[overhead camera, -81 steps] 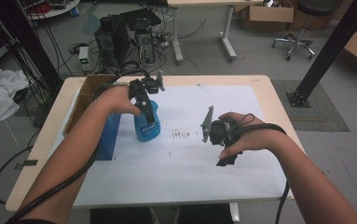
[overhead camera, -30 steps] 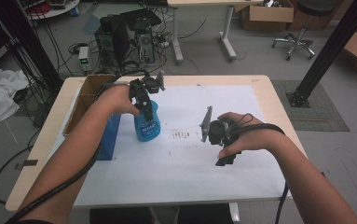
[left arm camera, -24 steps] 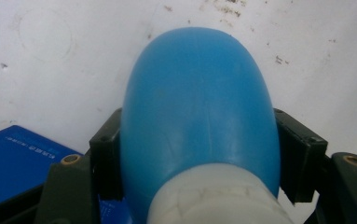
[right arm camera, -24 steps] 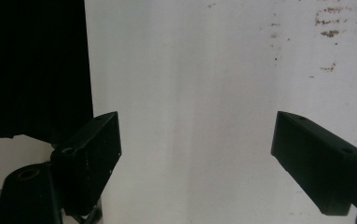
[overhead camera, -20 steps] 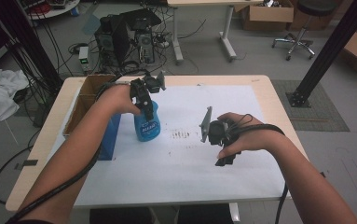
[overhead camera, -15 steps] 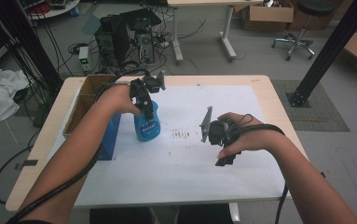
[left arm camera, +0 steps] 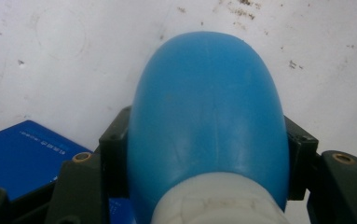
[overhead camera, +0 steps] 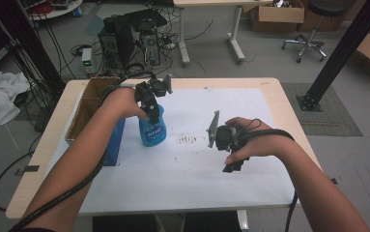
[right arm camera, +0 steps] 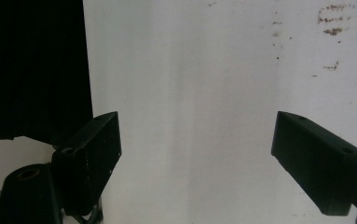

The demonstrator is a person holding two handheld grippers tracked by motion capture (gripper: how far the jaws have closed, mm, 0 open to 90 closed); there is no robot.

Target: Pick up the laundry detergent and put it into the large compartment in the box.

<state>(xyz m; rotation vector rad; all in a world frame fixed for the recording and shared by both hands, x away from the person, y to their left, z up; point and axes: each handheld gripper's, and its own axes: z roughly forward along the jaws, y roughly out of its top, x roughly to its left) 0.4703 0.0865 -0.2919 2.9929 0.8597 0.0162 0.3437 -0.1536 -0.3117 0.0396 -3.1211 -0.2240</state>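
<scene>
Blue bottle (overhead camera: 152,130) work is at the gripping stage: the table (overhead camera: 269,87), the biggest thing here, is covered by a white sheet (overhead camera: 197,169), and the bottle stands upright on that sheet toward its left side, just beside a dark blue flat box (left arm camera: 17,154) and near an open cardboard box (overhead camera: 88,104) at the table's left edge. The grasp looks made, in my judgement; lifting or carrying the bottle is what remains, and nothing shows where it should go. The left tongs (left arm camera: 204,140) have just been closing and now press their black pads on both flanks of the bottle's body, with the bottle between them. The right tongs (right arm camera: 197,149) hang wide open over bare sheet with nothing in them, well apart from the bottle. The bottle itself is smooth, rounded, glossy blue plastic with a white neck or collar (left arm camera: 218,200) at the tongs' end and a printed label on its front. Small dark specks (overhead camera: 187,140) dot the sheet between the two hands.
</scene>
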